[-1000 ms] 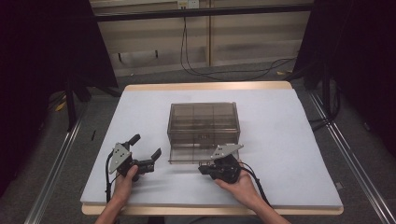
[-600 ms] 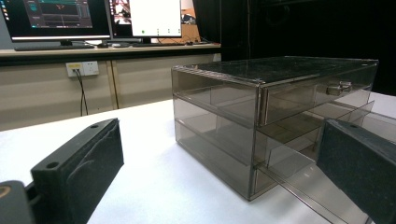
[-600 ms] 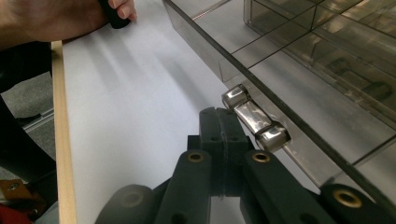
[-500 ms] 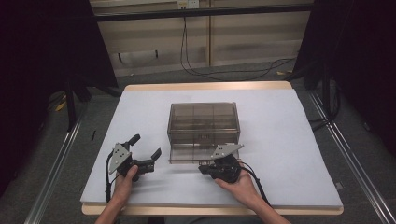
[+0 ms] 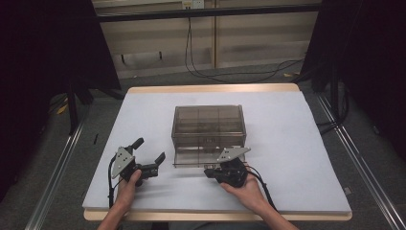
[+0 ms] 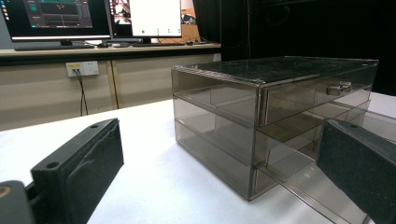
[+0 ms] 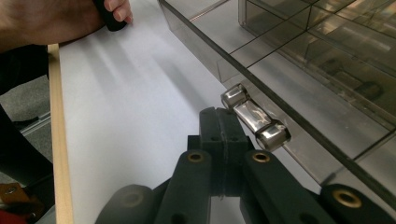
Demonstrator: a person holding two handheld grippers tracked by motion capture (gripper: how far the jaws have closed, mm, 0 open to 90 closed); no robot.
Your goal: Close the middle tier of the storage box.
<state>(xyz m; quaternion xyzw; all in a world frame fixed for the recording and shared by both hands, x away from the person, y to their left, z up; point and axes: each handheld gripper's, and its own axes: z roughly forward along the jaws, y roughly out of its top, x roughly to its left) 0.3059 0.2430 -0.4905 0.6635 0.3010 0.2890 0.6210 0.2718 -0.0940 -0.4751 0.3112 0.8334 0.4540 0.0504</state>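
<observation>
I count one smoked-clear drawer box [image 5: 208, 129] on one white table [image 5: 297, 158], with two drawers, upper and lower. Two metal drawer handles: one [image 6: 339, 87] on the upper front, one [image 7: 254, 116] on the lower drawer at my right jaws. Two grippers of mine: left gripper [image 5: 149, 155], right gripper [image 5: 208, 171]. Two monitors [image 6: 56, 18] behind. One wall socket [image 6: 83, 68].

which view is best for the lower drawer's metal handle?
Right gripper view: the chrome handle sits close and sharp just beyond the shut right gripper. In the high view that gripper is at the drawer's front, the handle too small to tell. The left gripper view shows the upper drawer's handle.
</observation>
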